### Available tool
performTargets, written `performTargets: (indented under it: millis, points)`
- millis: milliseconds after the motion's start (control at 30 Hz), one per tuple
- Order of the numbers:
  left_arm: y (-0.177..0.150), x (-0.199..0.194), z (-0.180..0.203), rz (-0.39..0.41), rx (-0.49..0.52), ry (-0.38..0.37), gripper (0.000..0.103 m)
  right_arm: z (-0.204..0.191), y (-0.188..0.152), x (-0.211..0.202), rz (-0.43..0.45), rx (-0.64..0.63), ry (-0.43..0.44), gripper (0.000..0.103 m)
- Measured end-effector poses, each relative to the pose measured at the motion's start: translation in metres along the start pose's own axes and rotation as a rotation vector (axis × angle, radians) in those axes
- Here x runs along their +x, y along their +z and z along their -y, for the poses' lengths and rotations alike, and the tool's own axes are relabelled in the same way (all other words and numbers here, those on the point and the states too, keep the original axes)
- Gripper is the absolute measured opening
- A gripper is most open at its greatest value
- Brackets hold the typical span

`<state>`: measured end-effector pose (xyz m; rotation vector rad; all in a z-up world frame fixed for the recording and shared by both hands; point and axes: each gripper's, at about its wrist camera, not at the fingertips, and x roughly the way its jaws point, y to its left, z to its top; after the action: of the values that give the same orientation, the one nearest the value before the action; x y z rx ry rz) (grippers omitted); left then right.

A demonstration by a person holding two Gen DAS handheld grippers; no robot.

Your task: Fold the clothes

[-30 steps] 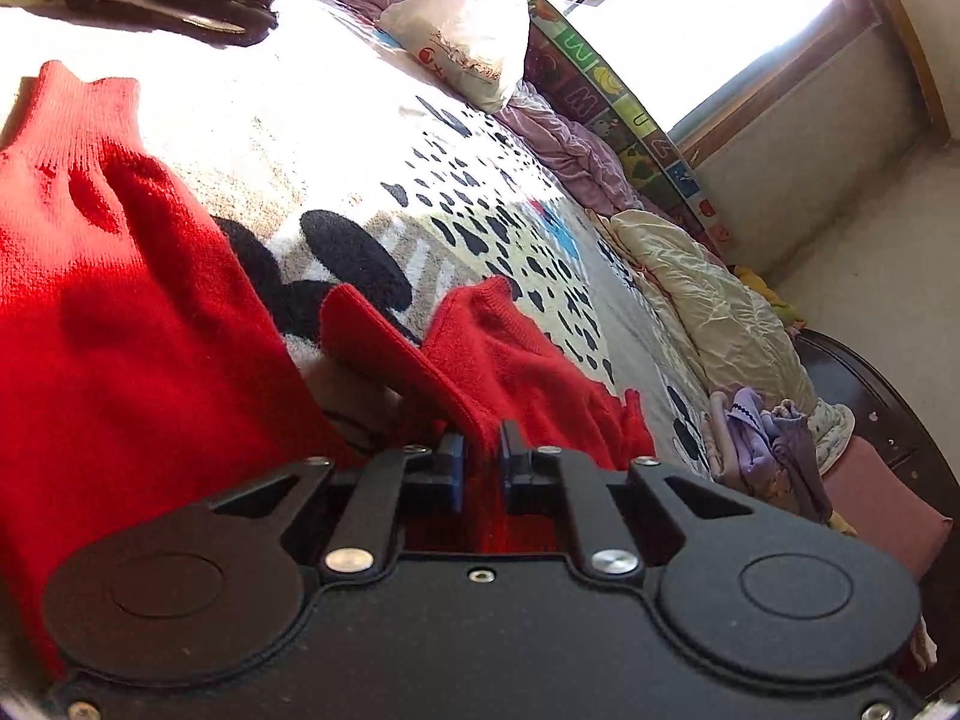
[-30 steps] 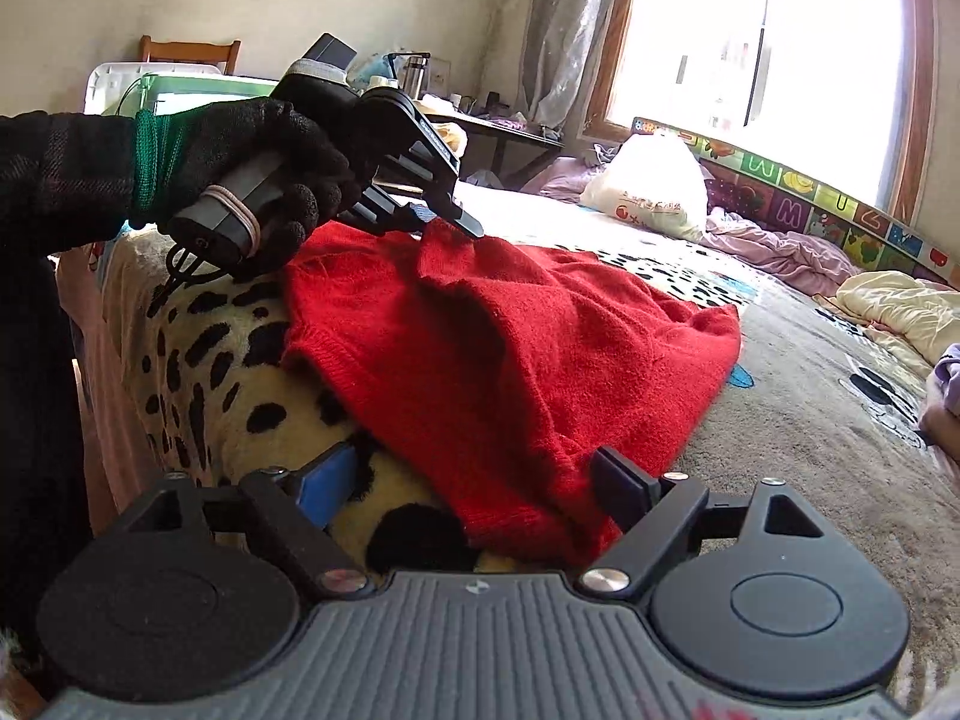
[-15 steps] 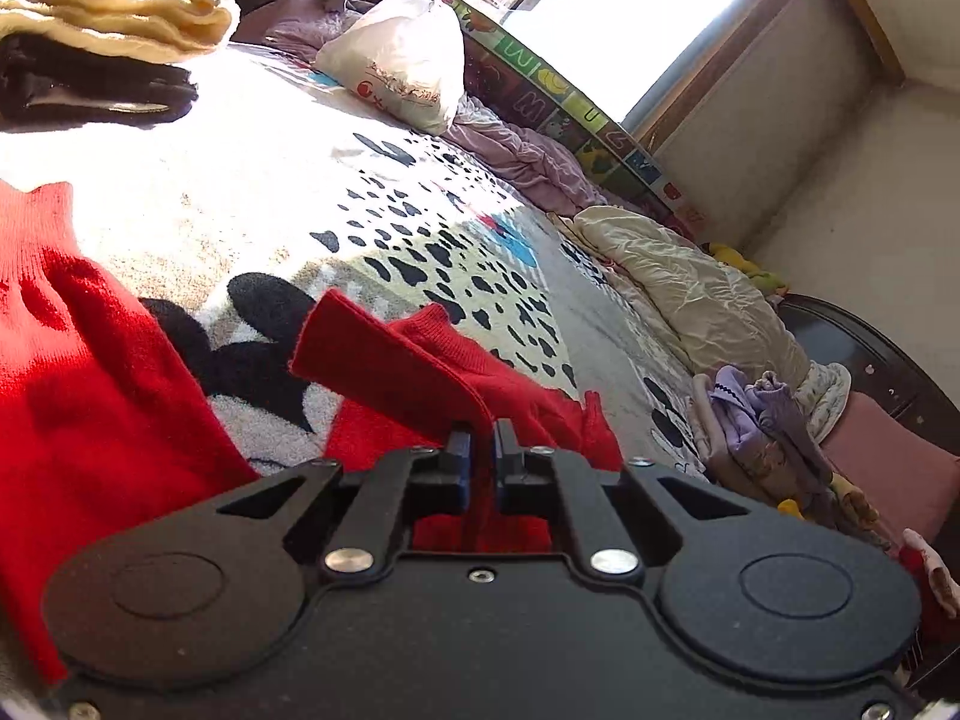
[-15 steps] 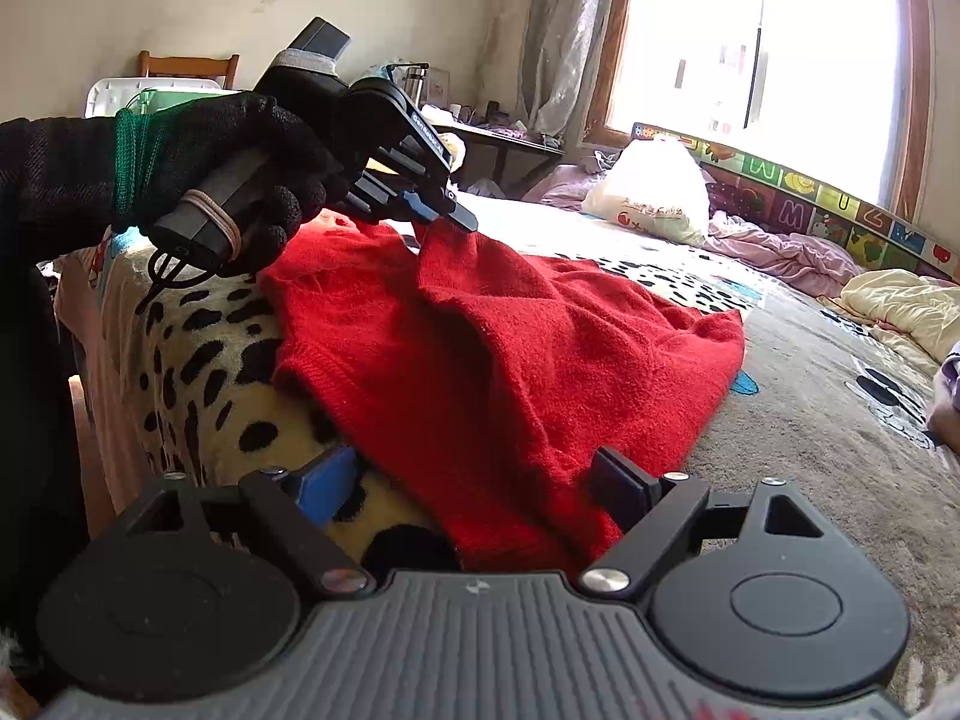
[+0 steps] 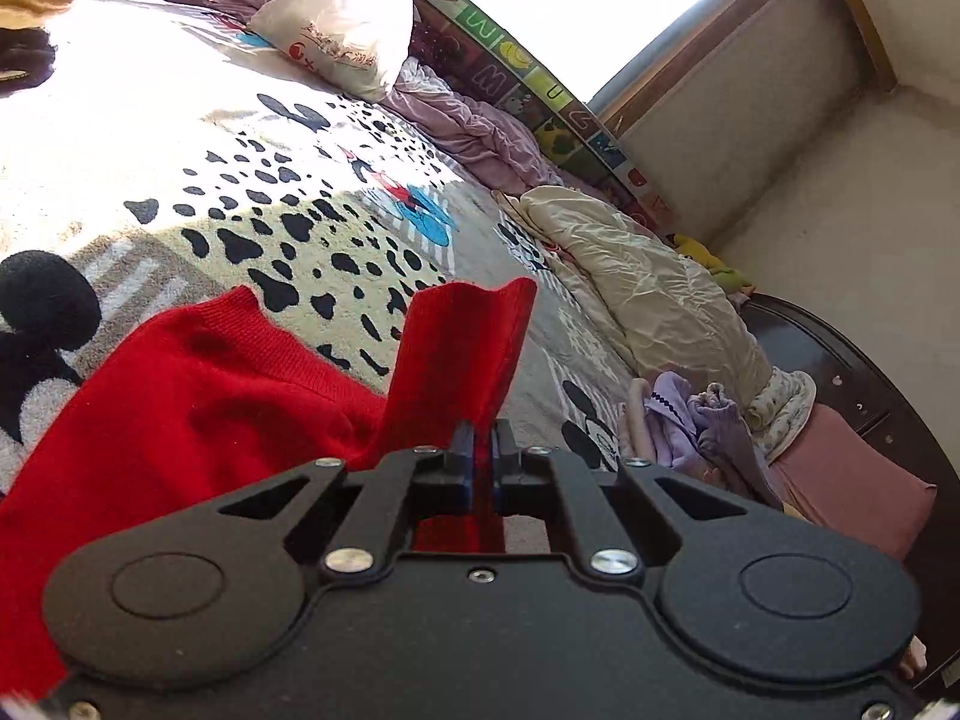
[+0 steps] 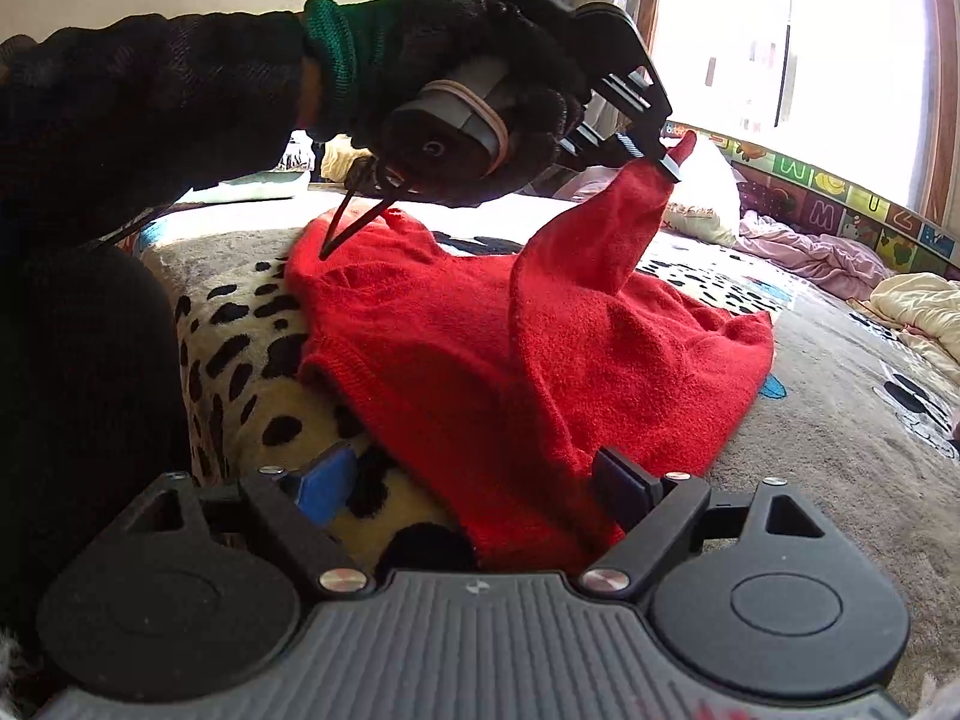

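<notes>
While left gripper (image 6: 669, 165) stays clamped on red sweater (image 6: 540, 360) sleeve cuff, it has carried cuff from low by sweater's left edge up to upper right of right-wrist frame. Sweater body lies centre on spotted blanket (image 6: 240, 336). Right gripper (image 6: 474, 480) jaws apart, straddling hem, unmoved. Sleeve fold under way.
</notes>
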<state>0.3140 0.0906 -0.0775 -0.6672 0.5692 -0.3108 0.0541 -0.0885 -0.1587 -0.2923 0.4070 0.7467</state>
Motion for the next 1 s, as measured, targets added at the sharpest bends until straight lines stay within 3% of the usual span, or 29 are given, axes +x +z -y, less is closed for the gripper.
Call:
performTargets:
  millis: [267,500,933,967,1000]
  points:
    - [-0.014,0.046,0.012,-0.059,0.061,0.033,0.002,0.007,0.000,-0.002,0.001,0.061,0.032,0.087]
    - [-0.033,0.068,0.022,-0.061,0.199,0.094,0.003,0.010,0.002,-0.003,-0.006,0.084,0.050,0.088]
    - [-0.051,0.094,0.040,-0.059,0.365,0.239,0.003,0.009,0.004,-0.002,-0.013,0.100,0.063,0.090]
    - [-0.052,0.097,0.041,-0.068,0.374,0.256,0.003,0.009,0.004,-0.001,-0.013,0.102,0.064,0.090]
    - [-0.051,0.098,0.042,-0.077,0.378,0.264,0.016,0.009,0.004,-0.001,-0.013,0.106,0.064,0.090]
